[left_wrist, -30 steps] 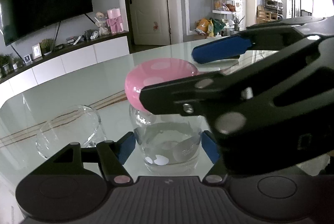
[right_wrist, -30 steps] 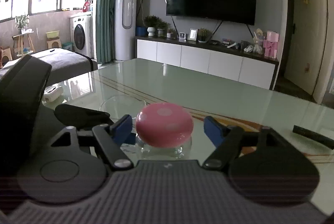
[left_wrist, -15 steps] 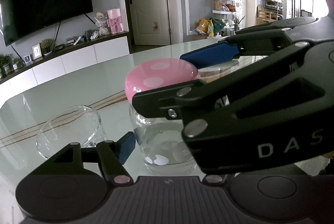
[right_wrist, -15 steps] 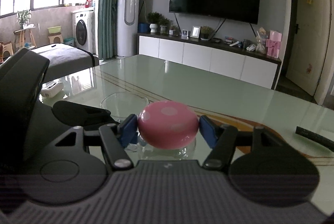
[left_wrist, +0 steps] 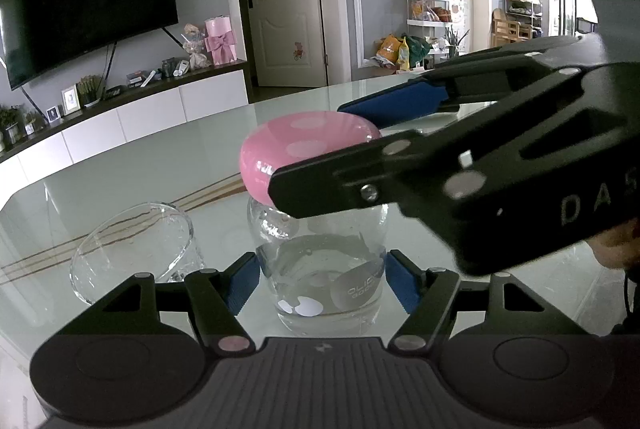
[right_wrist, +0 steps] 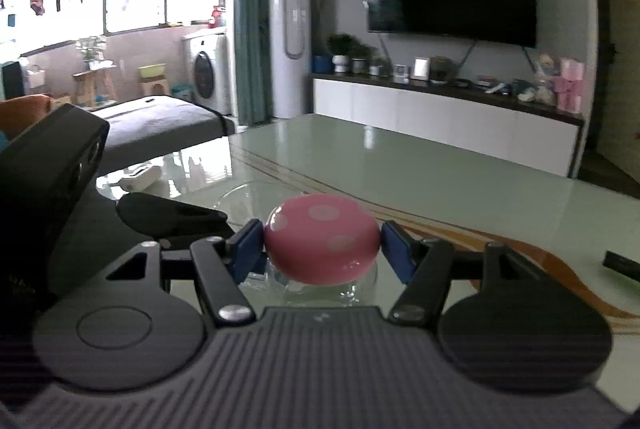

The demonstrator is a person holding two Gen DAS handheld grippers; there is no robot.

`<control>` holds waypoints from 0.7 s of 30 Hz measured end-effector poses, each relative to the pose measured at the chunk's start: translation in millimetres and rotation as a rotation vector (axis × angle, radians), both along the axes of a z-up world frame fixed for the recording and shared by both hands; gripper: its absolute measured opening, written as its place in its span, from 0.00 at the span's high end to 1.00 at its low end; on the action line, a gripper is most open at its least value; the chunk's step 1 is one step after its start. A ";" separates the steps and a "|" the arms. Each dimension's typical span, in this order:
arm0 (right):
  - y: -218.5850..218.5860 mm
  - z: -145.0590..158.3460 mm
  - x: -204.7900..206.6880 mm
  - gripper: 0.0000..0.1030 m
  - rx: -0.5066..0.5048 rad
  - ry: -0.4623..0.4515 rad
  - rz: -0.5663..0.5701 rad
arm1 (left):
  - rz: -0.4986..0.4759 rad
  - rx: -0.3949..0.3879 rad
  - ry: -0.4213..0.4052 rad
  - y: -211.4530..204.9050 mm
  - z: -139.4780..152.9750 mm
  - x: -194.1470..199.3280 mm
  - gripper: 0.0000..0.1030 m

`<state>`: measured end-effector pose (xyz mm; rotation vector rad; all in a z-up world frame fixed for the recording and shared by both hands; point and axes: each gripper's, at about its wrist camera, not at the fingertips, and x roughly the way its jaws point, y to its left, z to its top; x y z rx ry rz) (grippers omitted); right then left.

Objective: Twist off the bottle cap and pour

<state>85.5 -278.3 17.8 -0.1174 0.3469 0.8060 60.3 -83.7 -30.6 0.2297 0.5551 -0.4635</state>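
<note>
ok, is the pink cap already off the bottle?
No: the pink cap still sits on top of the clear bottle, with the right gripper closed on its sides.

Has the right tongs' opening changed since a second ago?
Yes. The right tongs have just been closing: their blue pads, earlier clear of the fixed pink cap, now press both its sides.

Glossy pink cap [left_wrist: 308, 145], smooth, pale dots. Clear glass bottle [left_wrist: 324, 269]; clear glass cup [left_wrist: 132, 249] near worktop's left edge. Worktop [left_wrist: 140, 181] glossy, reflective glass. Claws matt black plastic, blue rubbery pads [left_wrist: 240, 281].
</note>
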 end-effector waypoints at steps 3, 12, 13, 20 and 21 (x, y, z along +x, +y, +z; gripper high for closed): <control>-4.1 1.2 2.1 0.37 0.004 -0.002 0.033 | 0.000 -0.002 0.001 0.0 0.4 -0.2 0.30; -16.0 4.5 8.9 0.37 0.015 0.000 0.130 | 0.001 -0.001 0.001 -0.2 0.9 -1.2 0.30; -17.0 5.0 9.3 0.37 0.015 0.000 0.140 | 0.001 -0.001 0.001 -0.3 1.1 -1.4 0.30; -22.0 8.9 12.0 0.37 0.011 0.003 0.194 | 0.000 -0.001 0.001 0.1 1.4 -2.3 0.30; -22.7 9.5 13.8 0.37 0.009 0.004 0.202 | 0.000 -0.001 0.000 0.0 1.3 -2.4 0.30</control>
